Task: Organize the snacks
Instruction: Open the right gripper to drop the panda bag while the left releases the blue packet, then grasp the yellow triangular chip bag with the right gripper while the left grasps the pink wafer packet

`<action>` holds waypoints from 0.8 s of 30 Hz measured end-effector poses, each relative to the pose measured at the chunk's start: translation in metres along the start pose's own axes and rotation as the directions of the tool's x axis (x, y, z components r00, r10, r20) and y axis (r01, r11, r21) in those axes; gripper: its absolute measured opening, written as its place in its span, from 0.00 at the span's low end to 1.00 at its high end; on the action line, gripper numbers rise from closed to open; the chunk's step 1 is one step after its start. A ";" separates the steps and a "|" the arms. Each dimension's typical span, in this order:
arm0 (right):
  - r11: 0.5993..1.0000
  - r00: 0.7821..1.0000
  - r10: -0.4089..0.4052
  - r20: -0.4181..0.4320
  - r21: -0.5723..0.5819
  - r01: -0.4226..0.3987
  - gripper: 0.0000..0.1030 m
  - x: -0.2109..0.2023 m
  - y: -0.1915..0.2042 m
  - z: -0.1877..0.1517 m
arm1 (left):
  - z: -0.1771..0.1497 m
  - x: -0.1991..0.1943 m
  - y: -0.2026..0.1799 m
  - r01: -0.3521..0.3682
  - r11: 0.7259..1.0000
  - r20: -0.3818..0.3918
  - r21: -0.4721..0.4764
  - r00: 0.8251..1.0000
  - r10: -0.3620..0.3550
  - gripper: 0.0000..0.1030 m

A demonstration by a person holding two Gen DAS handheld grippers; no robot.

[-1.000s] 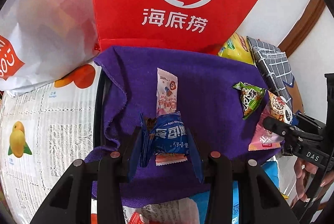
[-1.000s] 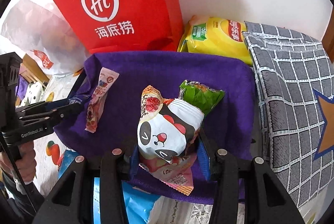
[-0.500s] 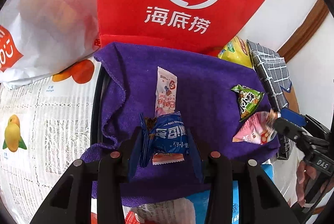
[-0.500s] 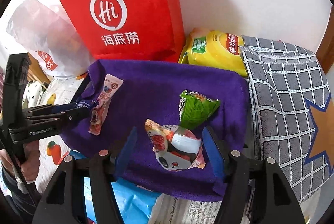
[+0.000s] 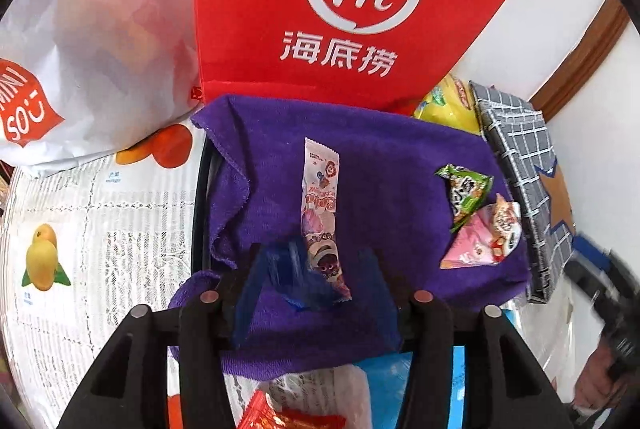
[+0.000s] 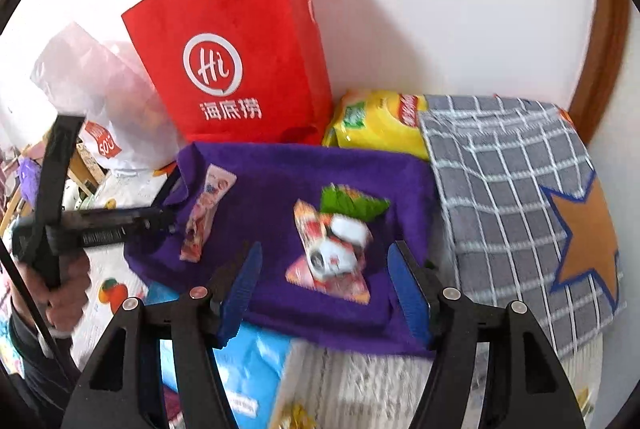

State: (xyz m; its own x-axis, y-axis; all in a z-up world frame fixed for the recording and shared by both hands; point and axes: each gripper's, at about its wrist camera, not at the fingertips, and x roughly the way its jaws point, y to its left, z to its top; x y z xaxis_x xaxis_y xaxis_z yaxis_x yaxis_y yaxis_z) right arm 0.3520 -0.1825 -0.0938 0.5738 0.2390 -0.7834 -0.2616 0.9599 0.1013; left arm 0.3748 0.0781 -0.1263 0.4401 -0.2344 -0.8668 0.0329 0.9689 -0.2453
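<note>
The snacks lie on a purple towel (image 5: pixel 384 165), the landmark here. A long pink-and-white stick pack (image 5: pixel 322 205) lies down its middle; a blurred blue packet (image 5: pixel 296 281) lies at the stick's near end, between the parting jaws of the left gripper (image 5: pixel 316 293), pads clear of it. Toward the towel's right edge a green packet (image 6: pixel 348 203) touches a panda-print pouch (image 6: pixel 332 257) on a pink wrapper. The right gripper (image 6: pixel 324 293) hangs over the towel's near edge, jaws apart and empty. Bare towel lies between stick and pouch. Behind the towel stands a red bag (image 6: pixel 236 69) reading "Hi 海底捞"; a yellow chip bag (image 6: pixel 380 125) and checked cloth (image 6: pixel 516 189) crowd its right.
</note>
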 end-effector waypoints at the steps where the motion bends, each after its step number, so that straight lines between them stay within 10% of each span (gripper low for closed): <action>1: 1.000 1.000 -0.010 -0.001 0.000 0.010 0.63 -0.003 -0.001 -0.007 | 0.000 -0.004 -0.001 -0.003 1.000 0.005 0.001 1.000 0.003 0.53; 16: 0.999 0.993 0.055 -0.102 0.005 -0.055 0.65 -0.020 0.011 -0.122 | -0.050 -0.076 -0.013 -0.039 0.998 0.091 0.057 0.995 0.033 0.61; 24: 0.994 0.991 -0.100 -0.085 -0.053 0.095 0.60 0.007 0.026 -0.156 | -0.107 -0.088 0.018 -0.092 0.995 0.065 0.029 0.994 0.090 0.61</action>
State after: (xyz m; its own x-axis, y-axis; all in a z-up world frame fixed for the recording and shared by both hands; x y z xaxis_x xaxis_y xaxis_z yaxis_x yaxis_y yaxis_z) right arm 0.2284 -0.1788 -0.1921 0.5287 0.1286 -0.8390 -0.2467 0.9691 -0.0069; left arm 0.2407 0.1080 -0.1011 0.4987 -0.1404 -0.8553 0.0183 0.9883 -0.1515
